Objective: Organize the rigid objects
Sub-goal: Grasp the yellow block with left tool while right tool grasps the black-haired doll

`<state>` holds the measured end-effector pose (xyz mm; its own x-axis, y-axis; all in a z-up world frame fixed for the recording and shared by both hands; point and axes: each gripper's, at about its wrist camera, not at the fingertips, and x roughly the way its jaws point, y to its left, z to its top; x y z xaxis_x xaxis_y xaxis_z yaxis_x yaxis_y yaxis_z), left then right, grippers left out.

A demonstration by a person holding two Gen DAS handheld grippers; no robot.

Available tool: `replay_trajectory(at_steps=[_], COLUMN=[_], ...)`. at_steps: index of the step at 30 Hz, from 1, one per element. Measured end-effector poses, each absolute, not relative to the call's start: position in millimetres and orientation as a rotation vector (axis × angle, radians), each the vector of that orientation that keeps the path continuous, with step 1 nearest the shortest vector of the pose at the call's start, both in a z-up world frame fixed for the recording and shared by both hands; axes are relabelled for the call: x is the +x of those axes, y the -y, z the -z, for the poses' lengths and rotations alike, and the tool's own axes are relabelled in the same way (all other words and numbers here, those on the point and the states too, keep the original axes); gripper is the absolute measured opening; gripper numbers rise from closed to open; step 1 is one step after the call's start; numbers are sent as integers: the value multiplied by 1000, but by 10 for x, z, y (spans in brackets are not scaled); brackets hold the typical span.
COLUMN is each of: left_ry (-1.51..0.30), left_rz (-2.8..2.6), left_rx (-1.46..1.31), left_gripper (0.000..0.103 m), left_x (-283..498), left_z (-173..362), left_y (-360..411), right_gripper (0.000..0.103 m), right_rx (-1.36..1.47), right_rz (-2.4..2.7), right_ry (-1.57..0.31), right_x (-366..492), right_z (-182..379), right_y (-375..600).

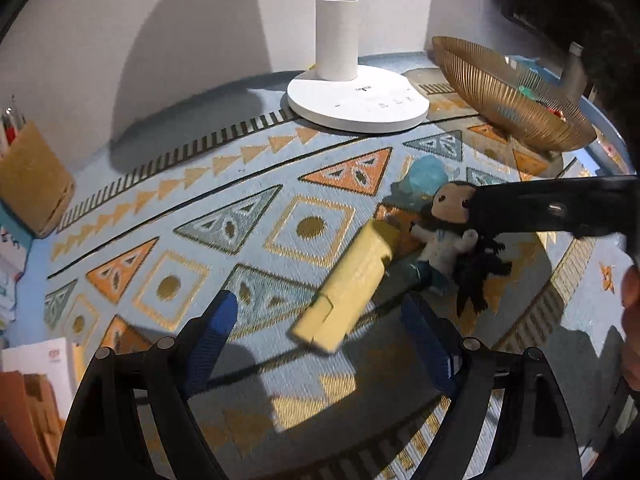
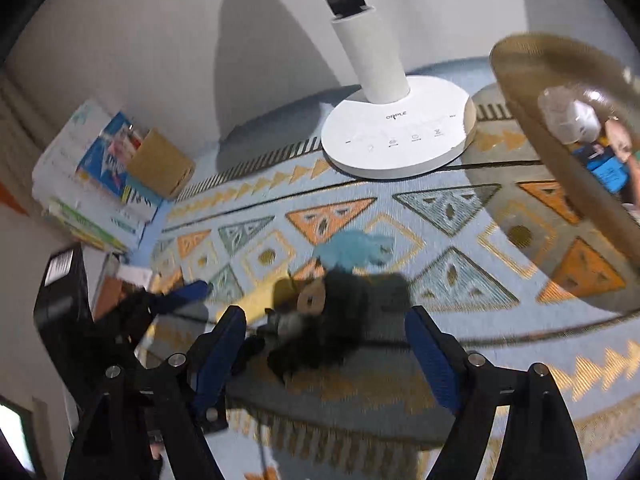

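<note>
Figurine (image 2: 320,320) lies between open right claw (image 2: 326,340) — untouched.

Both views are being taken from the wrists, each camera looking forward and steeply down between its own two blue-padded fingers. The left wrist view is being held close over the patterned tablecloth (image 1: 328,184), facing the white lamp base (image 1: 358,100) at the back wall. The right wrist view is being held similarly near, a little more to the right. The lamp base (image 2: 400,136), the gold wire bowl (image 1: 512,96) (image 2: 560,128) and the dark-haired figurine (image 1: 448,232) (image 2: 340,312) are being shared by both.
</note>
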<state>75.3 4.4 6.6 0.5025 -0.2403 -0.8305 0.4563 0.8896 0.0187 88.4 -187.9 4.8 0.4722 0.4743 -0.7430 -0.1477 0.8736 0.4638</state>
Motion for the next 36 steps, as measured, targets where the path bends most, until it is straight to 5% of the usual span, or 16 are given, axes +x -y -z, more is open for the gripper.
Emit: replay_trajectory(at_steps=[5, 9, 12, 25, 36], left_ry=[-958, -942, -922, -918, -949], left_rz=[463, 503, 518, 422, 278], left_rx=[233, 231, 257, 41, -84], left_gripper=[71, 33, 24, 23, 23], left_x=[792, 758, 713, 334, -306], left_z=[-34, -70, -85, -305, -172], left_y=[-25, 33, 86, -194, -215], right_gripper=[62, 41, 41, 41, 41], right_rx=[379, 354, 371, 459, 419], right_rz=[-398, -403, -401, -435, -287], right_ry=[-1042, -1039, -1038, -884, -1045], right_x=[1026, 1043, 1046, 490, -196], right_z=[87, 102, 119, -502, 47], right_y=[1813, 1765, 1789, 2285, 2865])
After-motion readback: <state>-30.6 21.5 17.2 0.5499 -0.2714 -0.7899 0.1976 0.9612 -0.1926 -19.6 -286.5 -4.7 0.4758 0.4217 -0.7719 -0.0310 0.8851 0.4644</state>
